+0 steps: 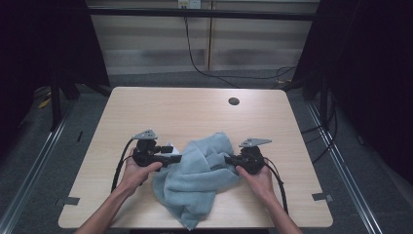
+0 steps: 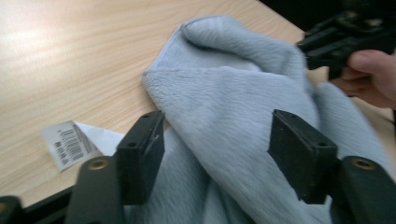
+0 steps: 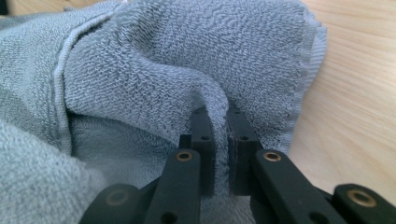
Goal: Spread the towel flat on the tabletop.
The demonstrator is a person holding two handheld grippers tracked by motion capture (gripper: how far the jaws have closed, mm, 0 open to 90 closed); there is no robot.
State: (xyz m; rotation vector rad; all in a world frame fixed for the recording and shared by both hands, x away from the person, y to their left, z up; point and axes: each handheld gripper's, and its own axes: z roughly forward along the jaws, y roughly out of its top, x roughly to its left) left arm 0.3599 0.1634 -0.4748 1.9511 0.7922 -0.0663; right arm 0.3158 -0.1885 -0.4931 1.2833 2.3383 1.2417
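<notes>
Wooden table (image 1: 146, 107), pale, bearing crumpled grey-blue towel (image 1: 202, 175) toward its near edge, midway between side edges. Right gripper (image 1: 228, 160) pinching a towel fold; left gripper (image 1: 176, 157) spread wide over towel's left margin. White barcode label (image 2: 70, 142) beside towel.

Table: light wood-grain top (image 1: 160, 107) with rounded corners; a round dark cable hole (image 1: 234, 101) near the far right corner.
Floor: grey carpet (image 1: 48, 161), with metal rails (image 1: 36, 156) running along both sides of the table.
Back wall: pale panels (image 1: 253, 44) behind a dark horizontal bar (image 1: 204, 13).
Cable: black (image 1: 195, 61), hanging down the wall to the floor.
Sides: black curtains (image 1: 370, 73), left and right.
Light: dim, even.
</notes>
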